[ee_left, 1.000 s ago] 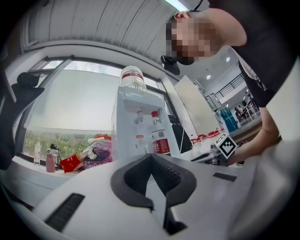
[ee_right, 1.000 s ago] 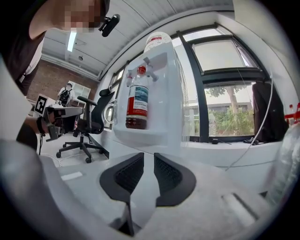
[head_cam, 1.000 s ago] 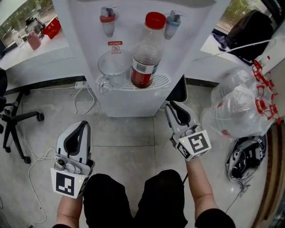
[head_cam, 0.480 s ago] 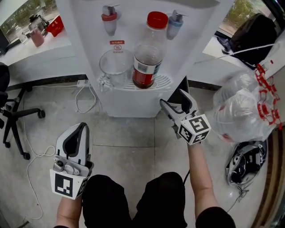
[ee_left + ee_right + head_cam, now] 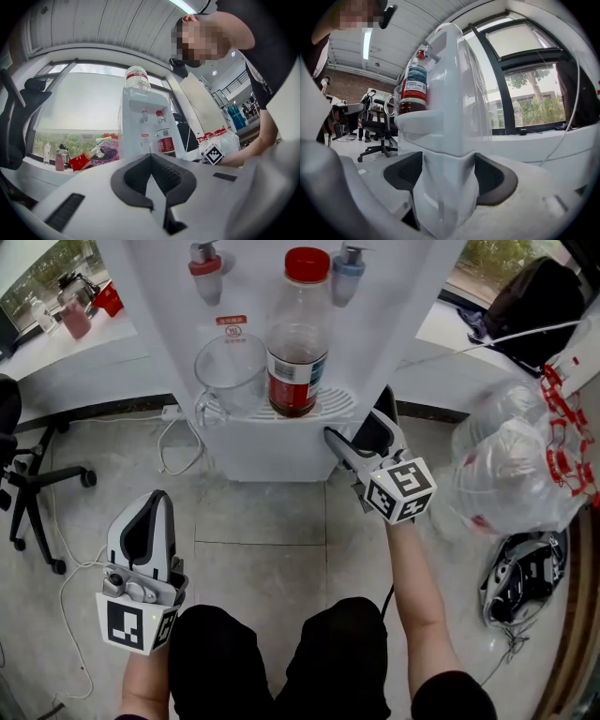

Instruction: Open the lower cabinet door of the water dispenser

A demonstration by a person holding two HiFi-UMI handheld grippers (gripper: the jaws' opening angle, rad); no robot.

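Though the person crouches right in front of the water dispenser (image 5: 384, 315), its lower cabinet door (image 5: 267, 451) shows from above only as a short white face under the drip tray (image 5: 333, 407). From here I can't make out a handle or tell whether the door sits flush.

The right gripper (image 5: 361, 423) is held level at that cabinet's right front corner. Its jaws have just been opening and stand spread wide. In the right gripper view the white corner of the lower body fills the gap between the two dark pads (image 5: 494, 178). Whether they touch it is hard to judge, but they do not look clamped on it. That corner blurs so close to the lens that no door seam reads clearly.

The left gripper (image 5: 155, 504) hangs well back over the floor tiles (image 5: 262, 540), its jaws pressed together with nothing in them.

On the tray a red-capped bottle (image 5: 295, 334) and a clear glass jug (image 5: 230, 371) stand side by side. The taps (image 5: 206, 268) above them are cut off at the top edge of the head view. A lumpy plastic bag (image 5: 511, 470) lies to the right, its contents unreadable.
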